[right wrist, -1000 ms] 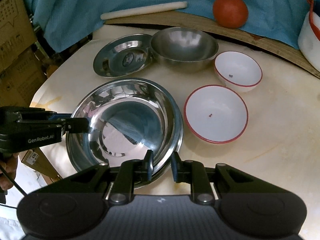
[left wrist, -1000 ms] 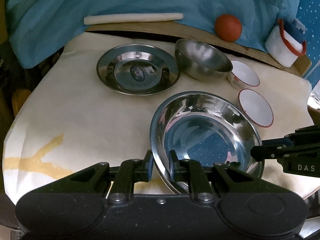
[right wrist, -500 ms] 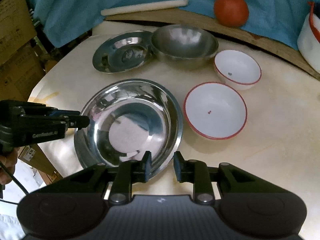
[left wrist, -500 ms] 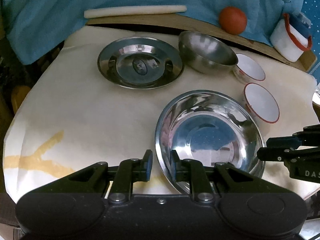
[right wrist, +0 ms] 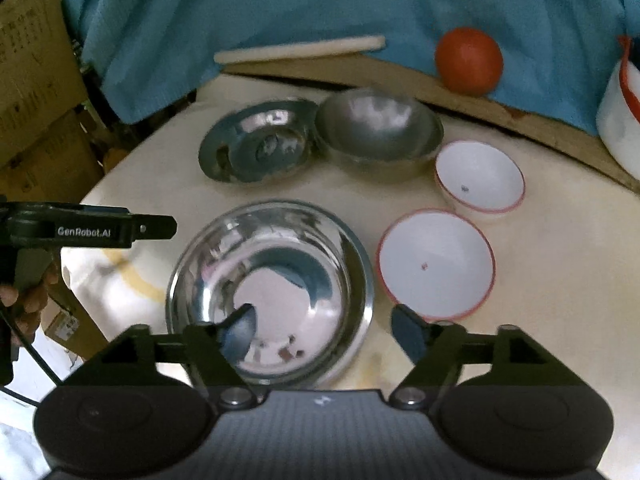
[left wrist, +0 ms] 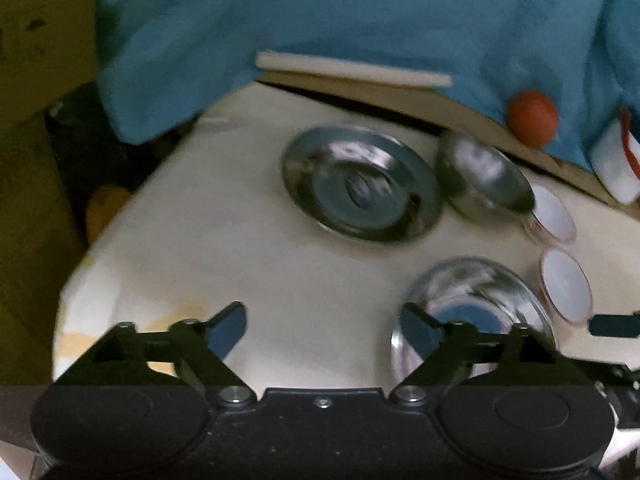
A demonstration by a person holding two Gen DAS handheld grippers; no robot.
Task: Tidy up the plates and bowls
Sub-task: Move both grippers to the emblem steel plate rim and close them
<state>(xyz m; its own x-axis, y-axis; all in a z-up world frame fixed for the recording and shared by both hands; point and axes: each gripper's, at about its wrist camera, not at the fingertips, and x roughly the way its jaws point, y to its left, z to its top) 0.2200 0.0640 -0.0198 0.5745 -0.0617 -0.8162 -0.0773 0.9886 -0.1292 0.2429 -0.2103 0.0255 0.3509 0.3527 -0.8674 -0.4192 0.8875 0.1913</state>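
Both grips on the large steel bowl (right wrist: 272,292) have just been let go. The jaws of the left hand-held gripper (left wrist: 322,330) have just been opening and now stand wide over bare cream surface (left wrist: 248,248), with nothing between them; in the left wrist view the bowl is seen at the lower right, behind the right-hand finger. The jaws of the right hand-held gripper (right wrist: 320,330) have likewise just been opening: the bowl's near rim lies between the spread fingers, but no pad is pressed on it.

The bowl is set down upright on the surface, in the lower middle of the right wrist view, just beside the larger red-rimmed white bowl (right wrist: 436,264). Across the upper middle of that view a steel plate (right wrist: 256,146), a deeper steel bowl (right wrist: 378,132) and a smaller red-rimmed white bowl (right wrist: 480,176) are ranged in a row.

This placement is judged finished, so both hand-held grippers are free for another piece; the dishes are not yet stacked.
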